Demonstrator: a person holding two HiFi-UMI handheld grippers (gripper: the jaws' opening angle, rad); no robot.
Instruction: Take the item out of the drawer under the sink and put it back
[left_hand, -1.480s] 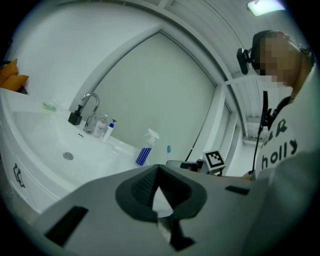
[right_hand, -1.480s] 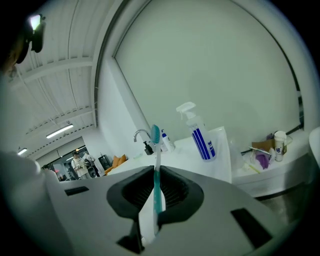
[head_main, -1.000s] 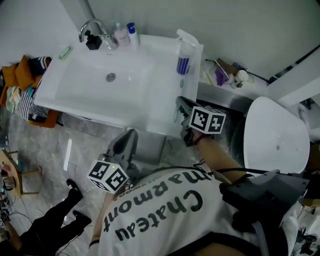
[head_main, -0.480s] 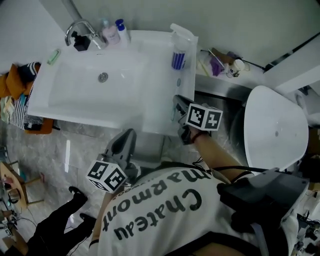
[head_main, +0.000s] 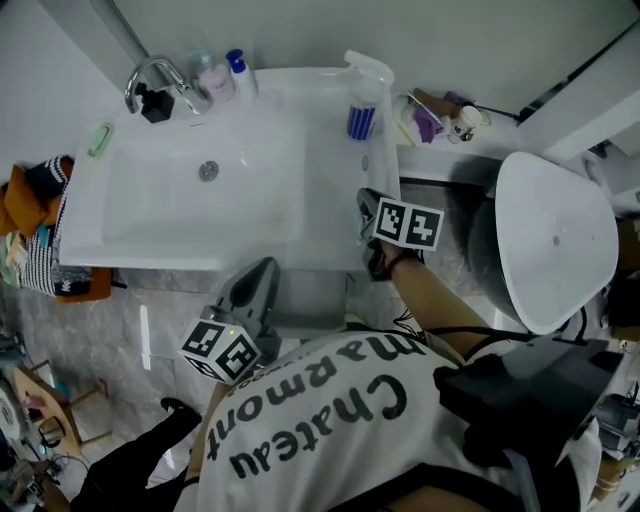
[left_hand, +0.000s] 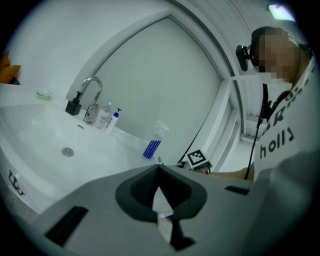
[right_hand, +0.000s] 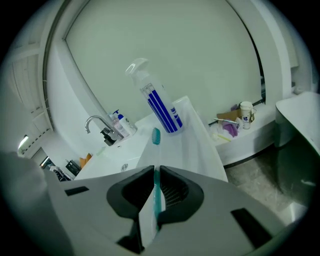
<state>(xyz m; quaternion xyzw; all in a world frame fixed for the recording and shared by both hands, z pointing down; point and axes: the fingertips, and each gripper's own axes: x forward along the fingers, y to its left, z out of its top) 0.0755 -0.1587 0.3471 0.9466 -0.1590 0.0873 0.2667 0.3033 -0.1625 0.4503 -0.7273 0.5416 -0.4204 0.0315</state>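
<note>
One teal toothbrush pinched above the basin's right ledge

The toothbrush (right_hand: 156, 136) is slim and teal. Its handle is clamped between the pads of the right gripper (right_hand: 154, 168), and its bristled head sticks out past the jaw tips. It hangs over the flat right-hand ledge of the white sink (head_main: 330, 200), clear of the surface. The left gripper (left_hand: 159, 167) has its jaws pressed together at the tips with nothing between them. In the head view it sits at the sink's near edge, left of the right gripper.

Beyond the brush head a clear spray bottle (right_hand: 160, 102) with blue stripes stands upright at the back of the ledge. At the back left of the basin are a chrome faucet (head_main: 150, 75), a blue-topped pump bottle (head_main: 238, 70) and a paler bottle beside it. The drain (head_main: 208, 170) lies in the middle of the bowl. A narrow shelf to the right carries a small white bottle (head_main: 463, 120) and a purple item (head_main: 425, 125). A white toilet lid (head_main: 555, 240) lies further right, near the person's right forearm.

A grey cabinet front (head_main: 310, 300) shows under the sink's near edge, between the two grippers; whether its drawer is open cannot be told. The ledge in front of the spray bottle is bare.
</note>
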